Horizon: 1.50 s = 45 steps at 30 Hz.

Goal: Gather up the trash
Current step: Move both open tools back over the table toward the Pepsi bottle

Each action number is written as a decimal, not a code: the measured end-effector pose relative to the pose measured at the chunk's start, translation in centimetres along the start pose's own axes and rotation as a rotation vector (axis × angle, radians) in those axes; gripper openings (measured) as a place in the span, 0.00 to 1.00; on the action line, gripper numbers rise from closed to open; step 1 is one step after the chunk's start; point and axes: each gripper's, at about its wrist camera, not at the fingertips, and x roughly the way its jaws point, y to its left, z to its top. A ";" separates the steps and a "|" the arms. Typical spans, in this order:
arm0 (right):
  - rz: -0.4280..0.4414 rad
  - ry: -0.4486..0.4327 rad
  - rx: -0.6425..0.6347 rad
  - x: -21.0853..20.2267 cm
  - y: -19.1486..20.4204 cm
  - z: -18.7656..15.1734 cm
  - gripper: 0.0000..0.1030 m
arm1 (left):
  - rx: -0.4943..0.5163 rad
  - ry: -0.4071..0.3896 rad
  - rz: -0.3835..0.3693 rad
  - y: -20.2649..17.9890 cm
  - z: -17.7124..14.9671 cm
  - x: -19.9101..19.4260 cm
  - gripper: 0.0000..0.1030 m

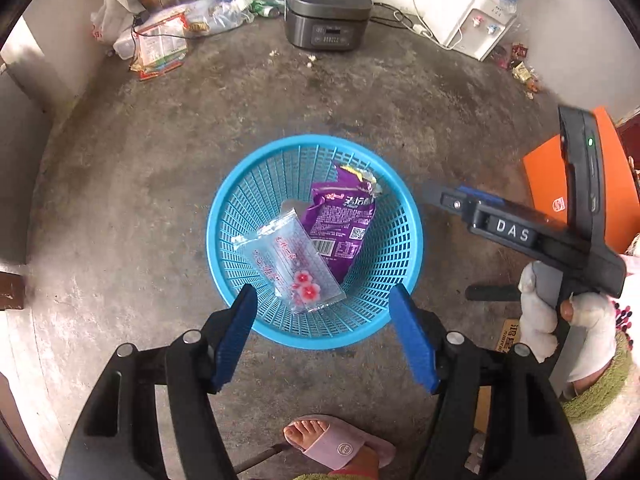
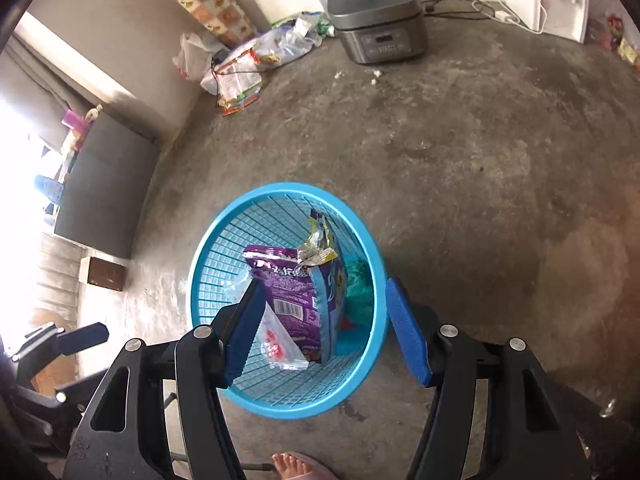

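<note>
- My left tool point(image 1: 322, 322) spread, empty, above round blue plastic mesh basket point(image 1: 224, 208).
- My right tool point(image 2: 320, 330) spread, empty.
- Purple foil snack bag point(image 1: 338, 226) and clear plastic wrapper point(image 1: 290, 260) inside basket.

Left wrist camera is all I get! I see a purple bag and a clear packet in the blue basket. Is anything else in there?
Observer: Yes. The right wrist view shows a crumpled green bag in the blue basket, behind the purple bag.
Operator: Is the right gripper holding any trash?
Observer: No. The right gripper is open above the basket, and its pads press on nothing.
</note>
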 end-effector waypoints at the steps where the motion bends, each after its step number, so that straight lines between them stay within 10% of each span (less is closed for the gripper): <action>1: 0.007 -0.017 -0.004 -0.9 0.3 -0.3 0.58 | -0.005 -0.023 -0.005 0.1 -0.3 -1.6 0.64; 10: 0.119 -0.244 -0.151 -10.5 7.0 -3.9 0.69 | -0.108 -0.374 0.079 1.5 -7.6 -18.8 0.77; 16: 0.205 -0.424 -0.380 -17.2 13.4 -8.6 0.92 | -0.261 -0.581 0.225 2.9 -17.5 -27.9 0.93; 21: 0.267 -0.513 -0.515 -20.2 17.2 -11.9 0.92 | -0.412 -0.786 0.305 4.0 -27.7 -33.3 0.95; 34: 0.533 -0.364 -0.719 -21.7 25.3 -17.3 0.92 | -0.944 -0.932 0.508 5.5 -53.6 -39.9 0.94; 45: 0.697 -0.140 -0.814 -22.0 33.9 -21.9 0.92 | -1.051 -0.995 0.615 8.2 -63.1 -42.8 0.94</action>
